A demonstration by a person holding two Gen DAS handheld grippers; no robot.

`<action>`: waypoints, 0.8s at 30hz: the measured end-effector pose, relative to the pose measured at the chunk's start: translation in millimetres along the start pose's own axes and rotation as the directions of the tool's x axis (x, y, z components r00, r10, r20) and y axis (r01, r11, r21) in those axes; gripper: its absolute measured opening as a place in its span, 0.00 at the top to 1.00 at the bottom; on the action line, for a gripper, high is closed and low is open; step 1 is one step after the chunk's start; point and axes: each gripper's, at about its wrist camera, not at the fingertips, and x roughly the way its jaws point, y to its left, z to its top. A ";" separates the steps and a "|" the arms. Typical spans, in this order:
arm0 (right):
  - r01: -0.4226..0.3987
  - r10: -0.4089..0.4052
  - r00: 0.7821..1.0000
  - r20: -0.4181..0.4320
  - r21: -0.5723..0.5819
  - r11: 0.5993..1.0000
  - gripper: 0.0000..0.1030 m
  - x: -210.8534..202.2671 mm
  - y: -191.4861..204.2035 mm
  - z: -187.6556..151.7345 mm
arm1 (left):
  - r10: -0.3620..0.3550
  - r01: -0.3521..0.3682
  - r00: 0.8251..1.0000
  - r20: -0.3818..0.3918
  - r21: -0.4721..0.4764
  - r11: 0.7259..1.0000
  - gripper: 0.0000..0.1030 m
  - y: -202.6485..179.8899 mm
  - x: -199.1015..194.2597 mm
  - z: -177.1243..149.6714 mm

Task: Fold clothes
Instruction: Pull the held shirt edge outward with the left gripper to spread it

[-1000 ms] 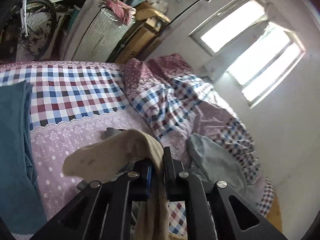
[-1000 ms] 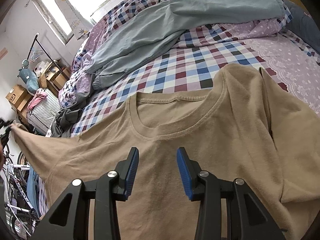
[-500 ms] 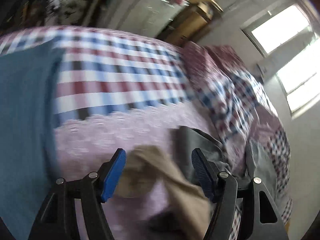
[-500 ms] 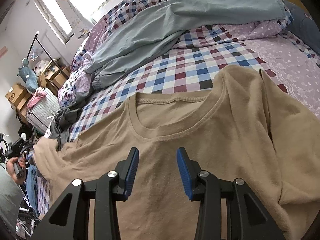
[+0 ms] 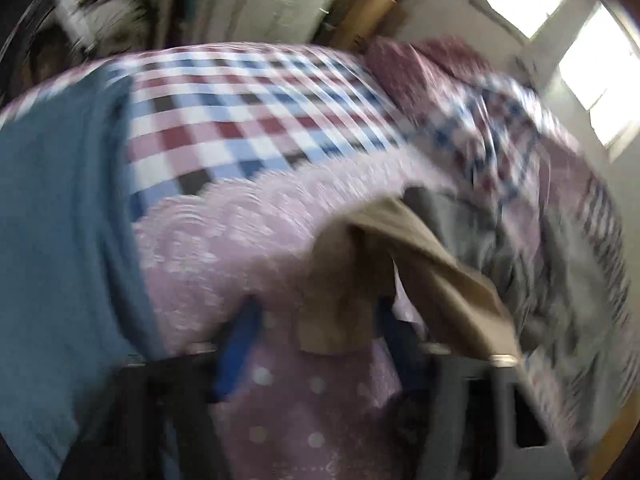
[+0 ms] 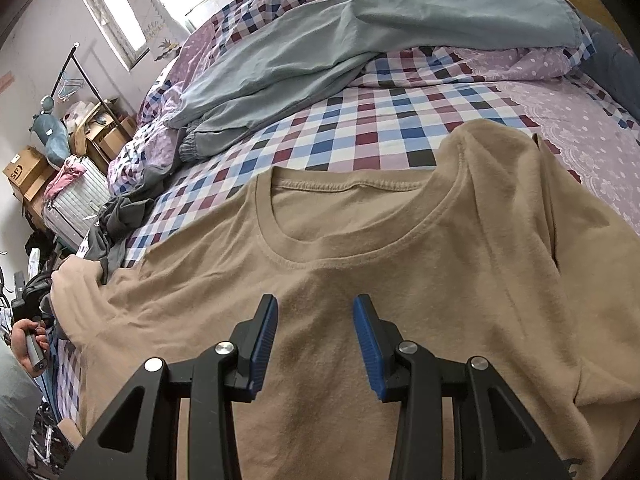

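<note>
Left wrist view: blurred, low over bed [image 5: 248,128], facing window [image 5: 576,40]. Right wrist view: sharp, close above tan T-shirt [image 6: 400,280]. Shared: shirt, checked bedding, suitcase [image 6: 76,200].

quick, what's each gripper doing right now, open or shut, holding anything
Left gripper: open, holding nothing; the tan t-shirt sleeve lies loose between its fingers, though the view is blurred.
Right gripper: open, holding nothing, over the t-shirt's chest.
</note>
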 end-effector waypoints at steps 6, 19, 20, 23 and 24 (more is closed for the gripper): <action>0.002 -0.002 1.000 0.003 0.000 1.000 0.58 -0.8 -1.1 0.7 | -0.003 0.003 1.000 0.003 0.050 0.999 0.99 -6.0 -16.9 6.5; -0.011 0.011 1.000 0.018 0.025 1.000 0.58 -7.5 -6.3 4.3 | 0.039 -0.061 0.974 0.225 0.091 0.994 0.99 14.5 -138.4 105.9; -0.011 0.011 1.000 0.017 0.024 1.000 0.58 -7.3 -6.3 4.3 | 0.057 -0.077 0.975 0.216 0.085 0.993 0.99 17.0 -133.9 108.5; -0.012 0.012 1.000 0.014 0.021 1.000 0.58 -7.0 -5.5 3.5 | 0.136 -0.141 0.984 0.118 0.031 0.990 0.98 34.8 -99.1 113.5; -0.011 0.011 1.000 0.013 0.016 1.000 0.58 -6.9 -4.6 3.2 | 0.122 -0.122 0.990 0.072 -0.004 0.993 0.98 41.9 -85.0 114.9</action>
